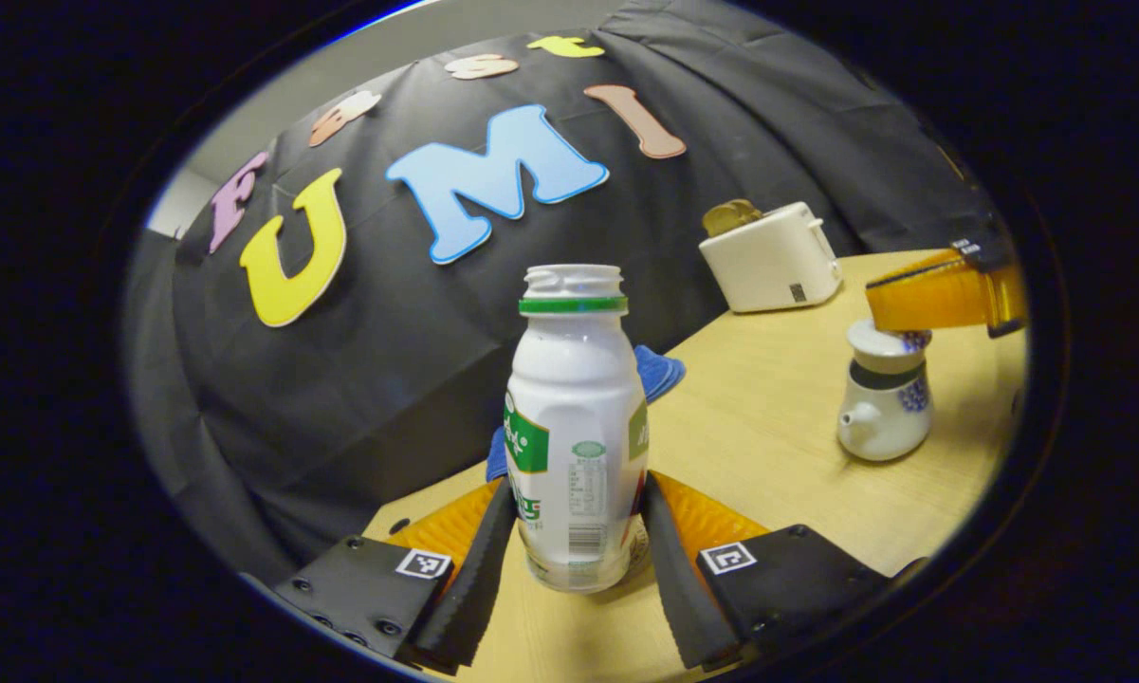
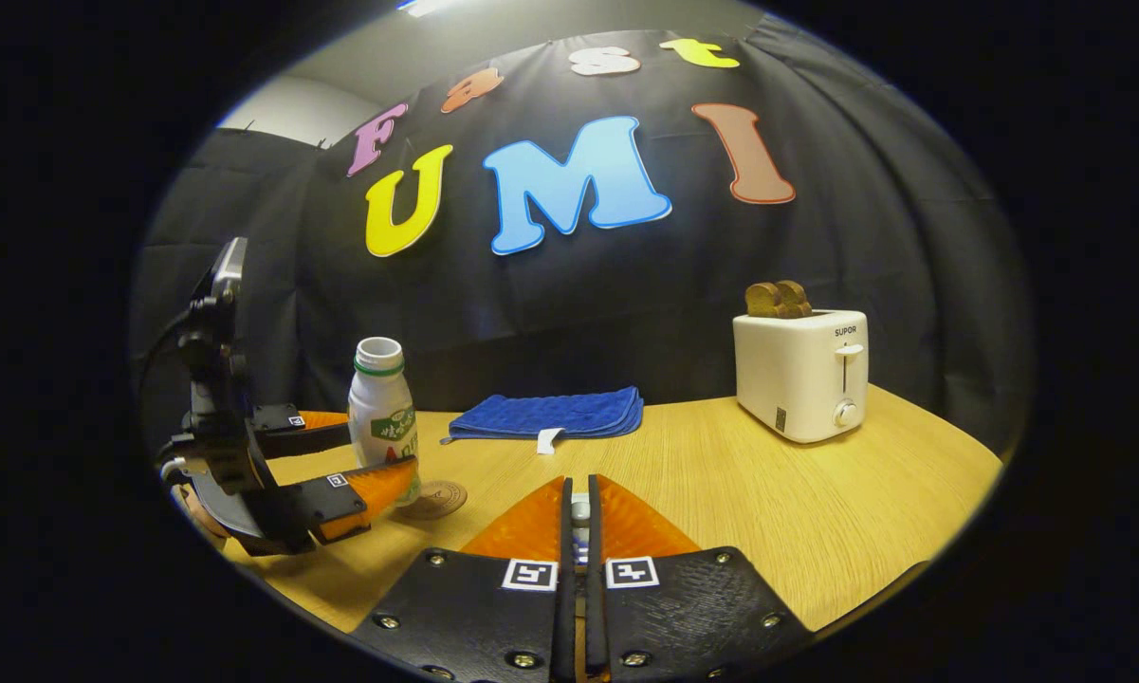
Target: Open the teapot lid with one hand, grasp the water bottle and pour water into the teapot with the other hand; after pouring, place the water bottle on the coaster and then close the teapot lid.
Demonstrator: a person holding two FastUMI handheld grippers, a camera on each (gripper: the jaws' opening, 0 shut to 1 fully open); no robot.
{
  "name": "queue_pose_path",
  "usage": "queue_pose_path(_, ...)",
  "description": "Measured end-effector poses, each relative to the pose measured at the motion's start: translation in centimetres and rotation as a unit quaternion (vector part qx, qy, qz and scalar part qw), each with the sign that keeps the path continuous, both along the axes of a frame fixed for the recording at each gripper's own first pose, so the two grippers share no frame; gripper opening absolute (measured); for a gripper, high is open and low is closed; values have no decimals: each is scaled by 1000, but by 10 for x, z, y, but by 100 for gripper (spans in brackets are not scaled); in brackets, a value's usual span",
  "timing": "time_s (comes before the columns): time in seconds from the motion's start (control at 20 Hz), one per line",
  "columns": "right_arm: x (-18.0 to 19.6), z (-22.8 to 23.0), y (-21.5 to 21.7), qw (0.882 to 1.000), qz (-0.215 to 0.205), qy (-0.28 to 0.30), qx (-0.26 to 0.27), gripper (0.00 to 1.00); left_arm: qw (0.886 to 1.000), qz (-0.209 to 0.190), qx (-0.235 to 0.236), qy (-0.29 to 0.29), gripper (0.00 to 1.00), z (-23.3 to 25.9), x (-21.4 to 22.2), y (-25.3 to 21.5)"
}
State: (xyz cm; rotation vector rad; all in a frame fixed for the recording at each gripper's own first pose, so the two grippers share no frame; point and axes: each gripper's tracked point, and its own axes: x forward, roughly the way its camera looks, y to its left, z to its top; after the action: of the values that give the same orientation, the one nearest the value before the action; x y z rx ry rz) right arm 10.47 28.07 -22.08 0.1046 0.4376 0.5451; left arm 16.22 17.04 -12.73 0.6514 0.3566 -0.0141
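In the left gripper view, the left gripper [image 1: 578, 550] has its jaws spread around the capless water bottle [image 1: 577, 427] on the worktop [image 1: 768, 455], not clearly pressing it. The right gripper [image 1: 939, 299] is on the teapot [image 1: 887, 398] lid.

In the right gripper view, the right gripper's jaws are clenched on a small knob. The toaster [image 2: 801, 375] says SUPOR.

Left gripper view: low over the pale wooden bench [image 1: 778, 417], close on the capless white plastic bottle [image 1: 574, 427]. Right gripper view: low, facing the back edge. Shared: bottle, white toaster [image 2: 801, 375].
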Motion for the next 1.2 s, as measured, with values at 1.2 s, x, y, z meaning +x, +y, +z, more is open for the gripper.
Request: queue_pose_path(1.2, 4, -6, -6, 1000, -20, 13, -1, 42, 978, 83, -185, -46, 85, -1, 0, 40)
